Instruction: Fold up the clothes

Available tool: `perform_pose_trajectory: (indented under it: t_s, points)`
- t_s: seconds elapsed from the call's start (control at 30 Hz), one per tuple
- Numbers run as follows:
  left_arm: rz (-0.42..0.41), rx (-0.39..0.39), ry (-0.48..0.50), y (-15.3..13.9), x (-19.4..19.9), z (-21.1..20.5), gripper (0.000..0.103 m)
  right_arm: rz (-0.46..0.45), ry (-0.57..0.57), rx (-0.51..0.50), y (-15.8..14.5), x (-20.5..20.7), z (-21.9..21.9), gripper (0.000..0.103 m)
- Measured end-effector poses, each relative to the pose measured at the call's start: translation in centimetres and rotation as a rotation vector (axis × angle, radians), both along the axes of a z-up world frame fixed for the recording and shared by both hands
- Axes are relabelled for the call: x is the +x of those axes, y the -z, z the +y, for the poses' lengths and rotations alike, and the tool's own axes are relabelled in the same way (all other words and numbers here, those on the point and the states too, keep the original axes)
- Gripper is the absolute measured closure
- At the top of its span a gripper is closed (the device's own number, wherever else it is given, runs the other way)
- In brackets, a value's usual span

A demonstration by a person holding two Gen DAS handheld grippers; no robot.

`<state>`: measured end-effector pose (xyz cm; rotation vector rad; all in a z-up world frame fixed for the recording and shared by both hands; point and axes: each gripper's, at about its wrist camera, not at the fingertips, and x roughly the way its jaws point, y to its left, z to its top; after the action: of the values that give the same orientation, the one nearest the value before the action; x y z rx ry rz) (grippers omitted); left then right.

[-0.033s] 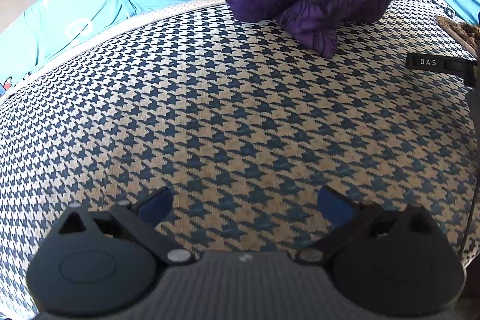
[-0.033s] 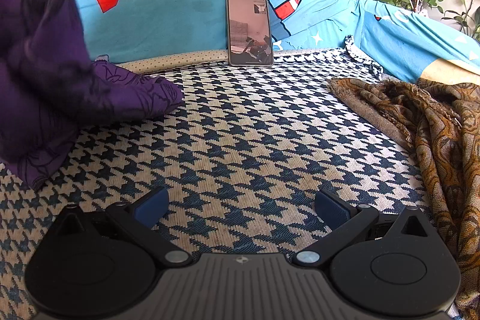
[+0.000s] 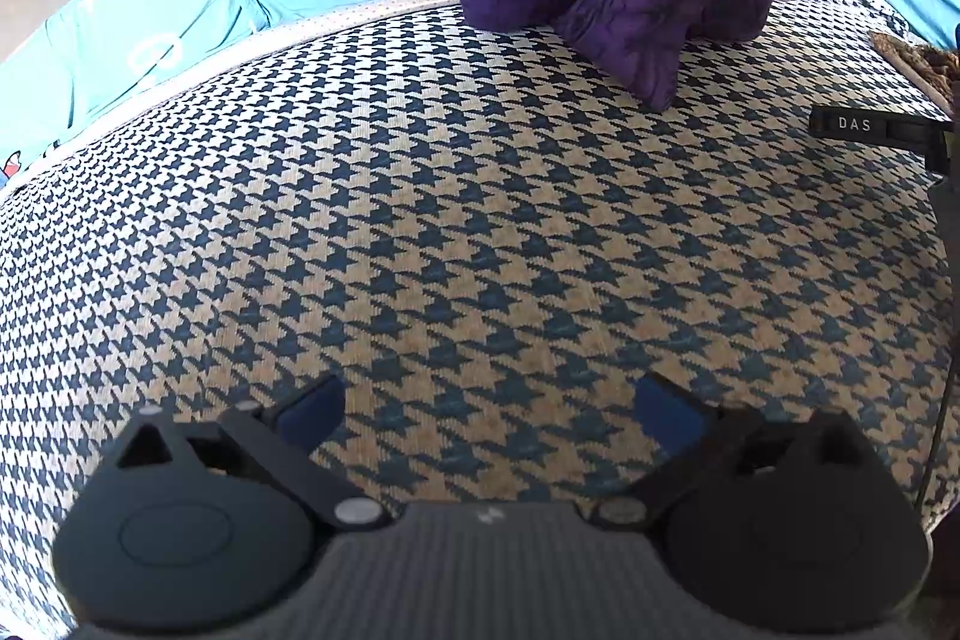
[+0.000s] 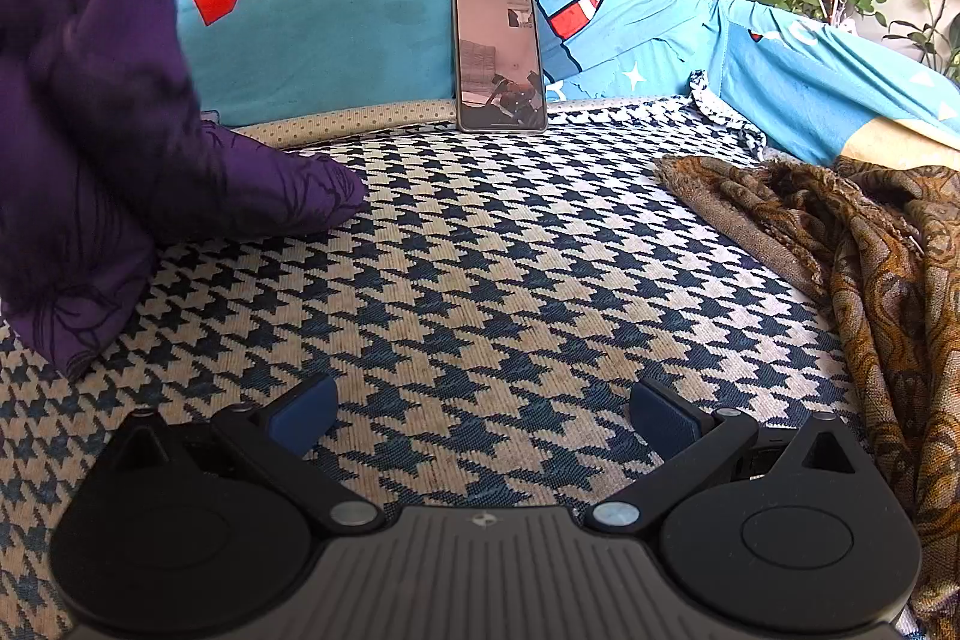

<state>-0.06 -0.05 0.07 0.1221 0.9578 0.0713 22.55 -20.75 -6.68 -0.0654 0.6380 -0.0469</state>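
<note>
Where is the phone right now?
In the right wrist view, the phone stands upright at the far edge of the houndstooth cover, leaning against the blue backrest, centre of frame.

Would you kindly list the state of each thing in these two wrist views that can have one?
left gripper: jaws open, empty, above the houndstooth cover.
right gripper: jaws open, empty.
purple garment: unfolded, bunched, lower end resting on the cover.
brown patterned scarf: crumpled, lying in a loose heap.
smartphone: upright, leaning on the blue backrest, screen on.
</note>
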Motion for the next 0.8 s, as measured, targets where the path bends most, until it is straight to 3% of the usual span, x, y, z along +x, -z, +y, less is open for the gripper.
perform_pose_trajectory:
  t_s: [0.23,0.5,0.63,0.8]
  points:
    - [-0.029,-0.049,-0.029,-0.3,-1.7,0.5,0.000,0.000,0.000,0.001,0.1,0.0,0.0,0.000]
    - [-0.048,-0.044,-0.031,-0.9,-5.3,-0.7,0.000,0.001,0.000,-0.001,0.2,-0.1,0.1,0.000]
    - [-0.033,-0.031,-0.038,-1.3,-2.5,-0.2,0.000,0.000,0.000,-0.001,0.1,0.0,0.0,0.000]
    - [-0.028,-0.034,-0.051,-1.3,-2.5,-0.1,0.000,0.001,0.000,-0.001,0.0,0.0,0.0,0.000]
